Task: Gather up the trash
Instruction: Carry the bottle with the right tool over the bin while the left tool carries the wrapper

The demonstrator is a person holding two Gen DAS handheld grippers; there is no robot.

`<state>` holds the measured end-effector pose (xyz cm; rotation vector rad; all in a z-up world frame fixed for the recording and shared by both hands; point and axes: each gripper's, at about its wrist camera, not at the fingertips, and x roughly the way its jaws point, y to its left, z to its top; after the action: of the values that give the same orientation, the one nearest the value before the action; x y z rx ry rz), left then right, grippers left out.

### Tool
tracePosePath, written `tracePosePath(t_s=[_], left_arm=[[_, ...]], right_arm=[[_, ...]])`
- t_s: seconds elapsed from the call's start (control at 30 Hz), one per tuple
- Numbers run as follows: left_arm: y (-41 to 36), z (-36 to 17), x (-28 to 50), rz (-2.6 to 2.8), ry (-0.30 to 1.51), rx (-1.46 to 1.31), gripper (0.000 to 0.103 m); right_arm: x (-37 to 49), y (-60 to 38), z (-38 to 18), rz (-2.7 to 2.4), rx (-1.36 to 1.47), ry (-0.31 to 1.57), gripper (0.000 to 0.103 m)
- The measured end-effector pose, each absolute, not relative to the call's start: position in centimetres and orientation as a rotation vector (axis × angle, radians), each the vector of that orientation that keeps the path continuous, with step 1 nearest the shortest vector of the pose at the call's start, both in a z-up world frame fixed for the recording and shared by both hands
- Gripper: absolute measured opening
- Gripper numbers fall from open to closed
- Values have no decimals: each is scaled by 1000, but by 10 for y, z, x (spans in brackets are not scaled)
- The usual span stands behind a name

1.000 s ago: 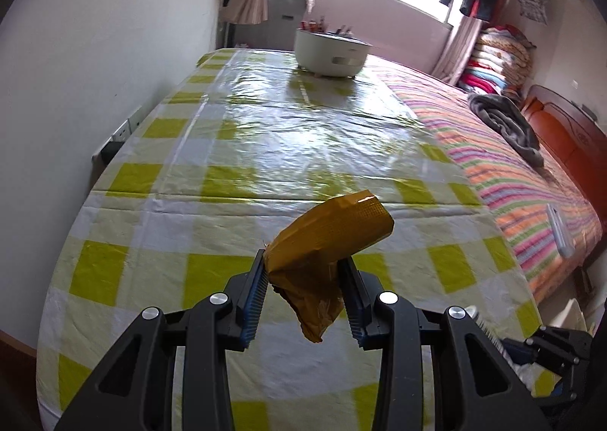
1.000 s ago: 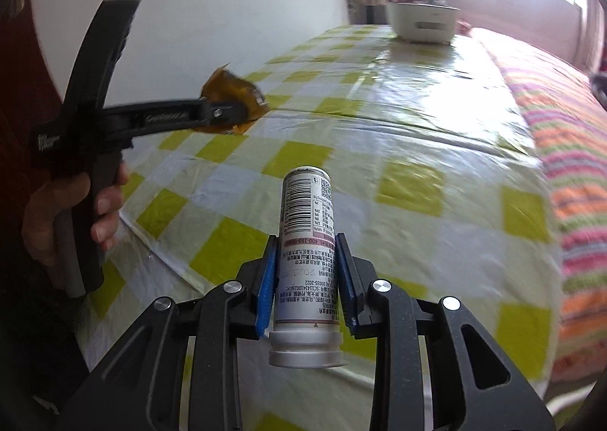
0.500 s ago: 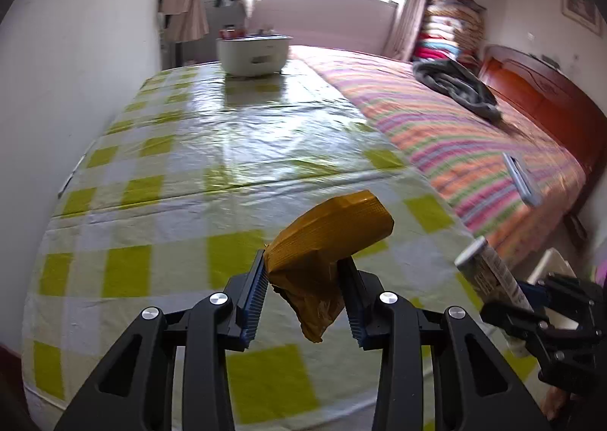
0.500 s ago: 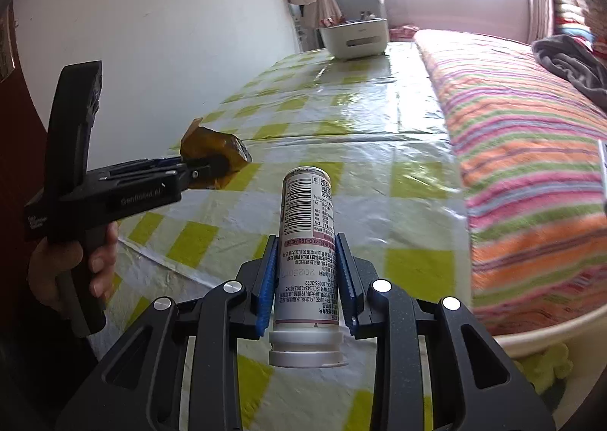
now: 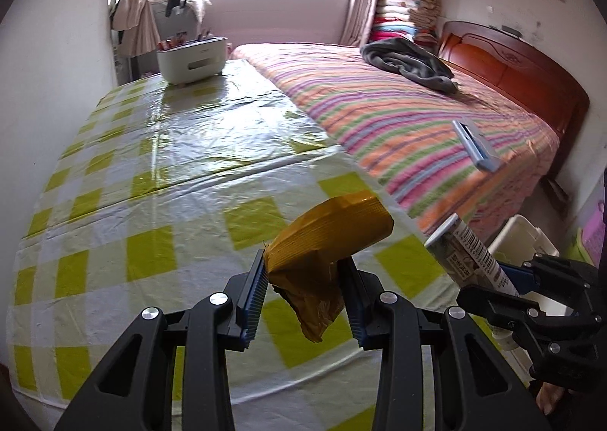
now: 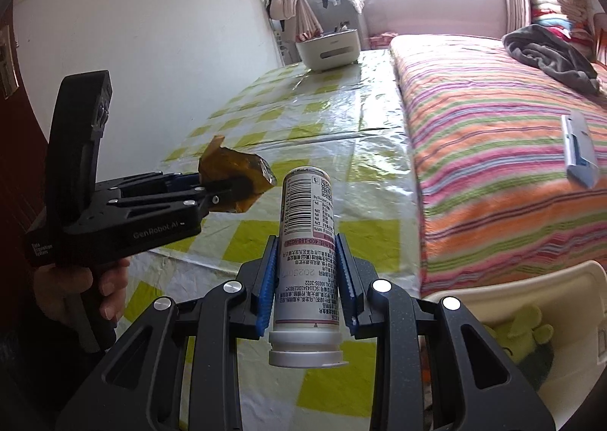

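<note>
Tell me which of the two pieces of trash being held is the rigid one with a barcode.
The white bottle in the right gripper; the left gripper holds a crumpled brown wrapper instead.

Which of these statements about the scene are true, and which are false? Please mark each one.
1. The left gripper holds a crumpled brown wrapper. True.
2. The right gripper is empty. False: it is shut on a white bottle.
3. The white bottle stands on the table. False: it is held up above the checked tablecloth.
4. A white basket sits at the table's far end. True.
5. A grey cloth lies on the striped bed. True.
</note>
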<state>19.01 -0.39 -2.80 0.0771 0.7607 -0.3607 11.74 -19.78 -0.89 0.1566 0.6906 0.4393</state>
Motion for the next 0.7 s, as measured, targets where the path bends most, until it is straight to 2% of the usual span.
tracePosePath(t_s=[0.7], left_arm=[[-78, -30, 158, -489, 754, 154, 36]], right_arm=[[76, -276, -14, 284, 274, 621, 28]])
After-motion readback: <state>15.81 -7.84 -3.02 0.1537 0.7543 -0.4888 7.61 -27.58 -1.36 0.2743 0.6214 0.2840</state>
